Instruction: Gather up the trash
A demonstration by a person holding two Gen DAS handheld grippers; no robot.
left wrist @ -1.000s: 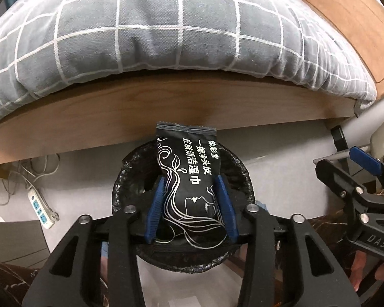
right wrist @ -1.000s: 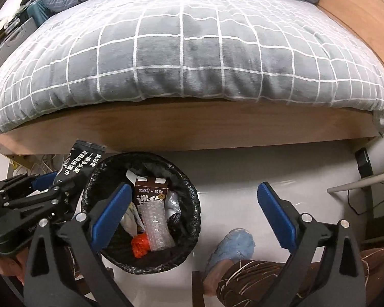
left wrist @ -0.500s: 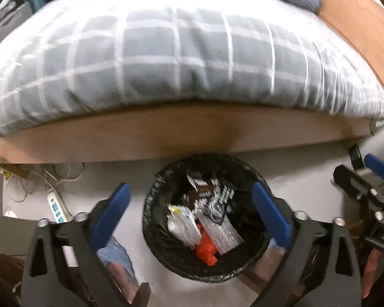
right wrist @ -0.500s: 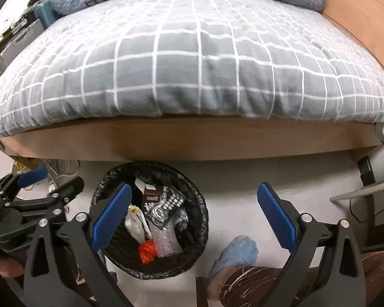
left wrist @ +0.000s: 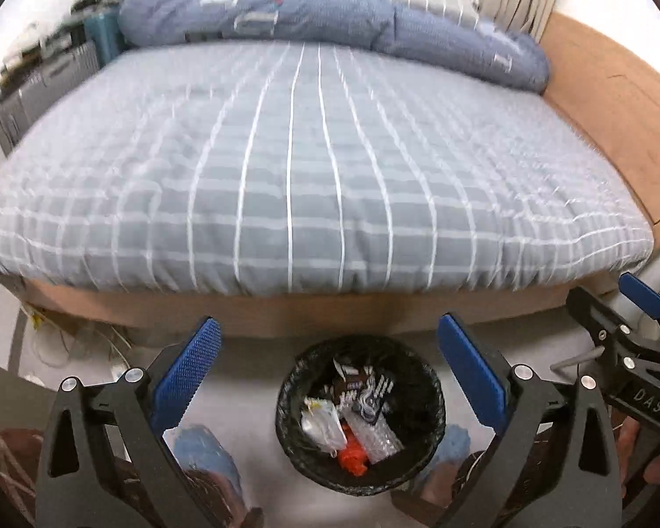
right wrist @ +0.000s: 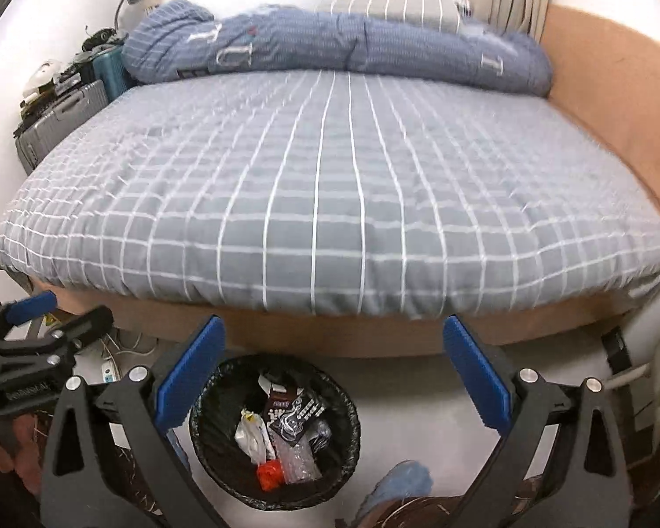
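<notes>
Black-lined bin (left wrist: 435,400) holds the patterned black wrapper (right wrist: 291,416) (crumpled).

Pale floor (right wrist: 418,405), lined trash bin (right wrist: 207,440) standing

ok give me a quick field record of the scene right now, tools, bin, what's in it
left tool: open, holding nothing
right tool: open, holding nothing
bin: black-lined, on the floor by the bed
black wrapper: inside the bin, on top
red item: inside the bin, near side
bed: grey checked cover, blue duvet at the far end
</notes>
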